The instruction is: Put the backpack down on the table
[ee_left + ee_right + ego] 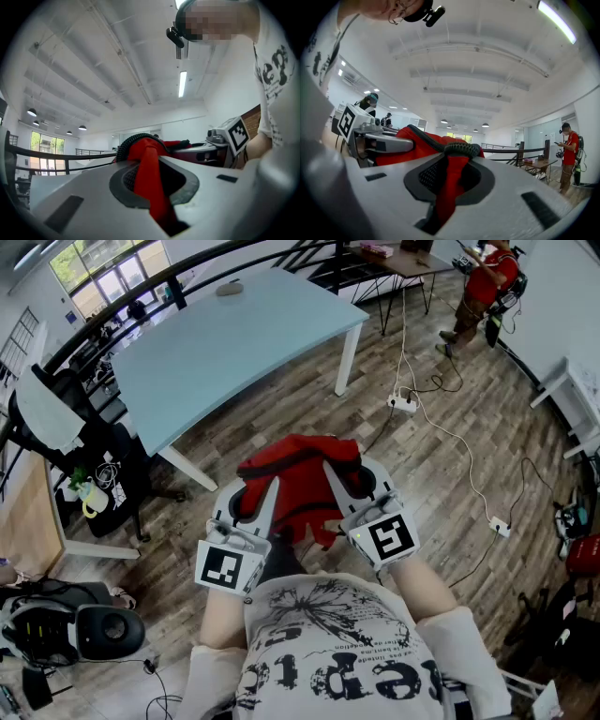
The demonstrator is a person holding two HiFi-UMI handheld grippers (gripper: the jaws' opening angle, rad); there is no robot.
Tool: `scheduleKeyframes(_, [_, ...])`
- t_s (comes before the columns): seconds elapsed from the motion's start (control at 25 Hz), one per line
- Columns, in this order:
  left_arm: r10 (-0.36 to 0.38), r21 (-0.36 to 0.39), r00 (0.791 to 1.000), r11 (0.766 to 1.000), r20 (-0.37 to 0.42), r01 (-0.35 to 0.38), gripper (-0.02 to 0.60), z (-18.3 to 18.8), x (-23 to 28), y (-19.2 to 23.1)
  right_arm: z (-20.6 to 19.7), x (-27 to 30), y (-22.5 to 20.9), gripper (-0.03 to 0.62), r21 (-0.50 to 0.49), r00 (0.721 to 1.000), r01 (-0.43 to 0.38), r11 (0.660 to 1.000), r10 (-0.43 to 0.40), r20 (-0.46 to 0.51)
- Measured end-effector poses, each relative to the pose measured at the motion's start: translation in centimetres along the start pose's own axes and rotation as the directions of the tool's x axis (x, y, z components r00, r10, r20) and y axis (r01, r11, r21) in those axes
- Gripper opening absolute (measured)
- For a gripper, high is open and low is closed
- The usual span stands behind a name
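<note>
As the person stands well short of the pale blue table (pixel 234 343), the red backpack (pixel 300 479) hangs in the air in front of their chest, carried between both tools. The left gripper (pixel 266 491) has its jaws pinched together on a fold of red strap, and its own view shows the fabric squeezed flat between the pads. The right gripper (pixel 334 480) is likewise clamped on red webbing, just under a black corded grab handle (pixel 461 150).

It's a soft bag, slumping between the two holds, so expect it to sag and fold rather than sit up when it lands (it looks fairly light, though that's a guess from how it droops). Straps and that corded handle are the sensible places to hold; the loose cloth body would slip and bunch.

Look at the surroundings now. A black office chair (pixel 103 460) sits at the table's left end. A white table leg (pixel 348 360) sits on the near right corner, and a power strip (pixel 403 402) with its cable (pixel 450 442) trails across the wood floor to the right. A small object (pixel 230 289) lies on the far side of the tabletop. Another person (pixel 487 282) stands well off by a second table (pixel 412 261).
</note>
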State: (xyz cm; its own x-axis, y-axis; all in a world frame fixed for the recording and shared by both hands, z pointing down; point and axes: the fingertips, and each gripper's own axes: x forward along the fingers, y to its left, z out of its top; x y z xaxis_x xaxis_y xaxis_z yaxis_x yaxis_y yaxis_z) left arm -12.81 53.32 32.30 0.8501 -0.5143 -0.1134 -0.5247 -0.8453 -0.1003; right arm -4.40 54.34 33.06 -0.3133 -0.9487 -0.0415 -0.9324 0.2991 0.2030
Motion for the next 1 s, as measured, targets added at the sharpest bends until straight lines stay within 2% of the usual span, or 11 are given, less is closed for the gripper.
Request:
scheduleKeyframes(0.24, [-0.013,0.009,1.000,1.000,-0.001,0.013,0.035,0.0,0.7,0.1,-0.1,0.0,-0.5,0.032,0.022,1.000,0.015,1.000,-0.015,-0.016])
scheduleKeyframes(0.4, [-0.025,-0.004,0.998,1.000,-0.049,0.024,0.035,-1.3,1.2,0.8,-0.2,1.1,-1.2,0.032,-0.001,1.000,0.019,1.000,-0.019,-0.002])
scheduleKeyframes(0.52, [-0.011,-0.005,1.000,1.000,-0.018,0.011,0.035,-1.3,2.6,2.1,-0.9,2.6,-2.1,0.034,0.015,1.000,0.025,1.000,-0.024,-0.009])
scheduleKeyframes(0.76, [-0.008,-0.015,1.000,1.000,-0.005,0.008,0.035,-2.2,6.1,7.2,-2.1,8.4,-4.3,0.032,0.044,0.999,0.027,0.999,-0.025,-0.032])
scheduleKeyframes(1.0, [-0.032,-0.011,0.999,0.999,-0.029,0.032,0.035,-3.7,10.2,14.8,-1.6,17.0,-7.0,0.032,0.012,0.999,0.035,0.999,-0.035,-0.017])
